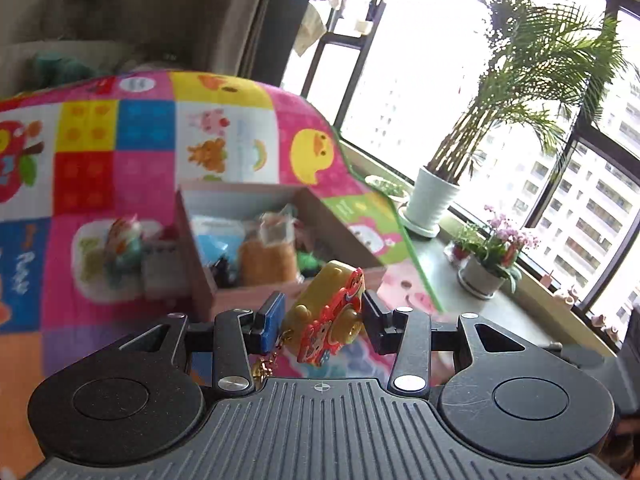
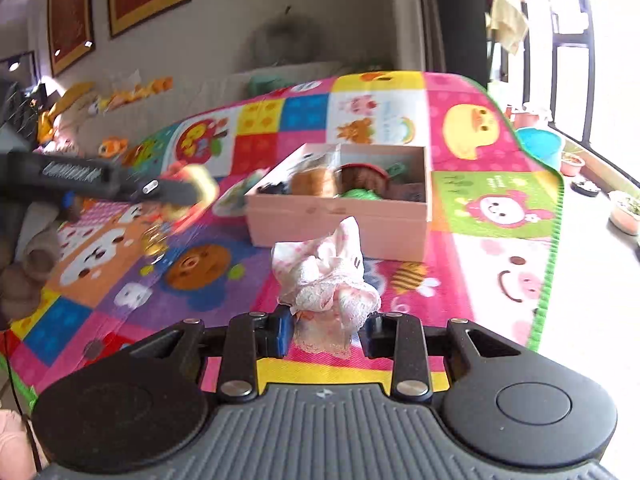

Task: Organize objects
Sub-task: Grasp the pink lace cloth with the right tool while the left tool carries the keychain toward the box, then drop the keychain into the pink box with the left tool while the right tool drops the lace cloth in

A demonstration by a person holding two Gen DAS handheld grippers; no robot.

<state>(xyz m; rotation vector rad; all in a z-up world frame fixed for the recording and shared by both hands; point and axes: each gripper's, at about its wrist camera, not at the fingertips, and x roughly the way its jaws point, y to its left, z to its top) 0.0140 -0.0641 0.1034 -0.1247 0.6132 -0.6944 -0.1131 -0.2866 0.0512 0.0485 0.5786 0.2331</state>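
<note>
Toy camera [image 1: 326,312] sits clamped in left tool [image 1: 320,318]; right tool [image 2: 326,330] grips lace cloth [image 2: 328,280].

bright daylight blows out the window [image 1: 420,80]; fisheye edges curve, midground motion-blurred.

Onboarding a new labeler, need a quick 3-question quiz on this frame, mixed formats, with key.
1. True or false: the left gripper is empty.
2. Multiple choice: what does the right gripper hold? A) a green ball B) a pink-and-white lace cloth C) a blue book
3. Fill in: the pink cardboard box rests on the colourful ____ mat.

Key
1. False: it is shut on a yellow toy camera with a red-orange front.
2. B
3. play (the patchwork cartoon-animal mat); the box already has several toys inside.
</note>
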